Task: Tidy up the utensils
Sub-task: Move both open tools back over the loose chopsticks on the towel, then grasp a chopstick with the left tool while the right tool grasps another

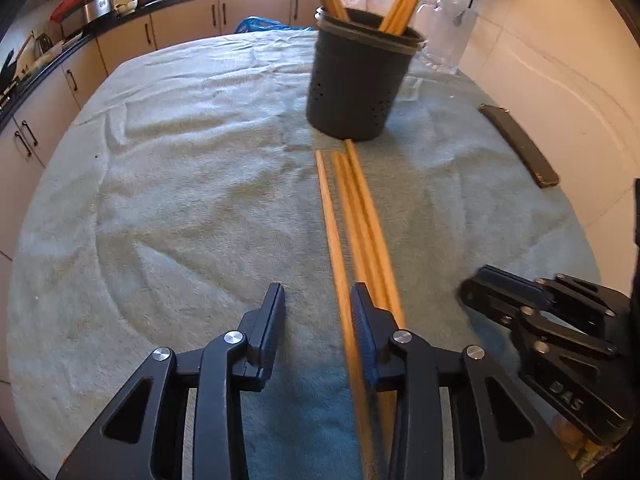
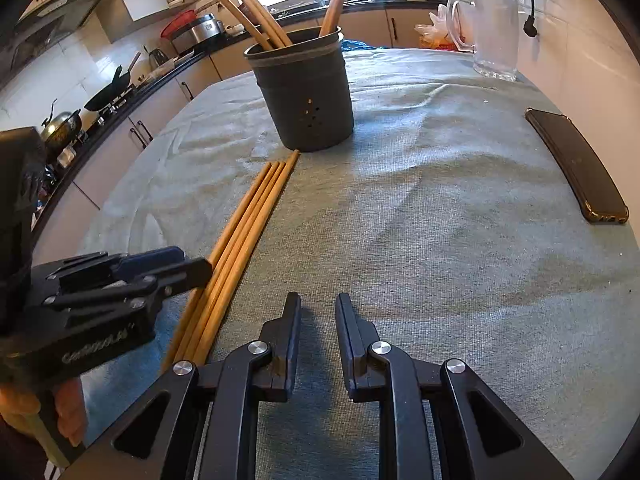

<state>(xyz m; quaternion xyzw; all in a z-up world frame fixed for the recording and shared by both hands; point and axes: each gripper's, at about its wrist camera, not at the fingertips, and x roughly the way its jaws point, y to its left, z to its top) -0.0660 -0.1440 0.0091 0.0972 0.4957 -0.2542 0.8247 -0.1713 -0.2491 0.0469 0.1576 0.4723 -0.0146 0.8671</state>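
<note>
Several wooden chopsticks (image 1: 352,200) (image 2: 244,232) lie side by side on the grey-green towel, tips toward a dark perforated holder (image 1: 352,80) (image 2: 308,92). The holder stands upright with several more chopsticks in it. My left gripper (image 1: 318,312) (image 2: 196,270) is low over the near ends of the lying chopsticks, open. One chopstick runs between its fingers close to the right pad, and the others pass under that finger. My right gripper (image 2: 318,312) (image 1: 470,290) hovers over bare towel to the right of the chopsticks, its jaws a narrow gap apart with nothing in it.
A phone in a dark case (image 2: 576,164) (image 1: 520,144) lies at the towel's right edge by the wall. A clear glass jug (image 2: 492,36) (image 1: 448,32) stands at the back right. Kitchen counters with pots run along the left and back.
</note>
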